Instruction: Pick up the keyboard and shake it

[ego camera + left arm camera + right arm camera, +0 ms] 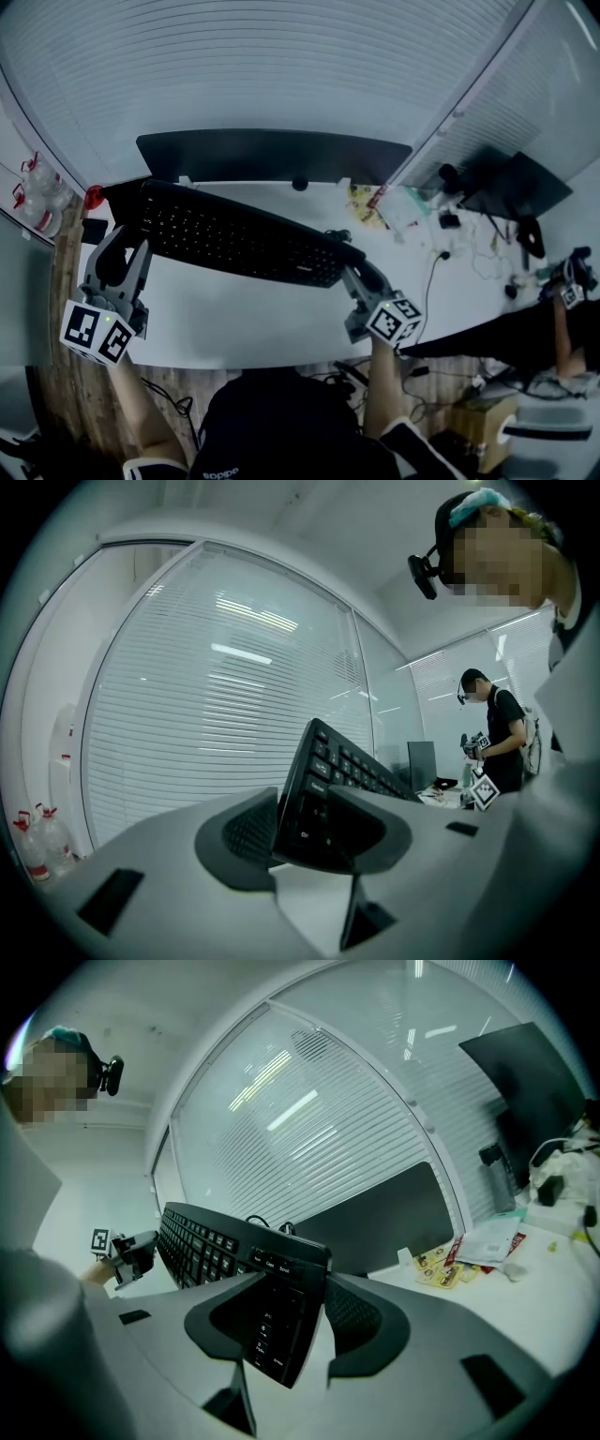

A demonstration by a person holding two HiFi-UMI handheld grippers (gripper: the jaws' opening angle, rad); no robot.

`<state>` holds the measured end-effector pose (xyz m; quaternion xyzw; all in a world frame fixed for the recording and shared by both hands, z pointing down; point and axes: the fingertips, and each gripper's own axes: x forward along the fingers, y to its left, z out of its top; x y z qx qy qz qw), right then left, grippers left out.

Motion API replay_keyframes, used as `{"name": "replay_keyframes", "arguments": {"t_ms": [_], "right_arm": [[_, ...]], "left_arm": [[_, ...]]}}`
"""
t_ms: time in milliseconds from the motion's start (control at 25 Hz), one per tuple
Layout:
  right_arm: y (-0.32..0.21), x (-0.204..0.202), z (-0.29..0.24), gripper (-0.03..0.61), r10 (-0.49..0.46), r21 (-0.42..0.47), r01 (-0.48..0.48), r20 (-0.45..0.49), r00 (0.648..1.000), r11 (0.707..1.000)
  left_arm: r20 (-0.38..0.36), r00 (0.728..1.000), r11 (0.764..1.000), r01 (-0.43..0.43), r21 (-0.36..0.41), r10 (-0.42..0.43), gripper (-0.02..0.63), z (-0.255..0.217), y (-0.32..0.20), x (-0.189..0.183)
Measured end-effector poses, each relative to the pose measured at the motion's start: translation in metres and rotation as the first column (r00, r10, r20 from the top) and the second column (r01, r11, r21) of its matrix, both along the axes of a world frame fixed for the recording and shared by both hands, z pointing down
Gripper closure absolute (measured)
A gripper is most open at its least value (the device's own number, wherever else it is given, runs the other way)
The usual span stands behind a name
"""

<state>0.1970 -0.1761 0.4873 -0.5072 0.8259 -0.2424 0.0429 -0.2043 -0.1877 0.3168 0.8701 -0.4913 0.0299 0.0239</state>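
Observation:
A long black keyboard [239, 234] hangs in the air above the white desk [244, 319], tilted with its keys facing me. My left gripper [133, 246] is shut on its left end, and the pads clamp that edge [309, 822] in the left gripper view. My right gripper [354, 272] is shut on its right end; the right gripper view has the key block [281, 1321] squeezed between the two dark pads. The keyboard's cable [337, 234] trails off near the right end.
A dark monitor [272, 155] stands at the desk's back edge. Papers and snack packets [375, 206] plus cables [436, 258] lie at the right. Bottles [37, 197] stand at the far left. Another person with grippers [567, 291] is at the right; my dark-sleeved body fills the bottom.

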Motion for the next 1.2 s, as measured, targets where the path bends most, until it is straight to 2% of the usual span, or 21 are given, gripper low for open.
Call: {"name": "replay_keyframes", "arguments": {"t_ms": [280, 560, 1200], "right_arm": [[0.002, -0.006, -0.005, 0.399, 0.011, 0.026, -0.01, -0.035, 0.999, 1.0], [0.007, -0.022, -0.004, 0.399, -0.012, 0.016, 0.012, -0.041, 0.999, 1.0], [0.008, -0.015, -0.004, 0.399, -0.007, 0.017, 0.009, -0.082, 0.997, 1.0]], "left_arm": [[0.014, 1.0, 1.0, 0.013, -0.005, -0.013, 0.446, 0.003, 0.002, -0.005], [0.031, 0.998, 0.999, 0.05, 0.006, -0.05, 0.446, -0.001, 0.007, -0.016], [0.02, 0.998, 0.999, 0.052, -0.005, -0.052, 0.446, 0.004, 0.006, -0.012]]}}
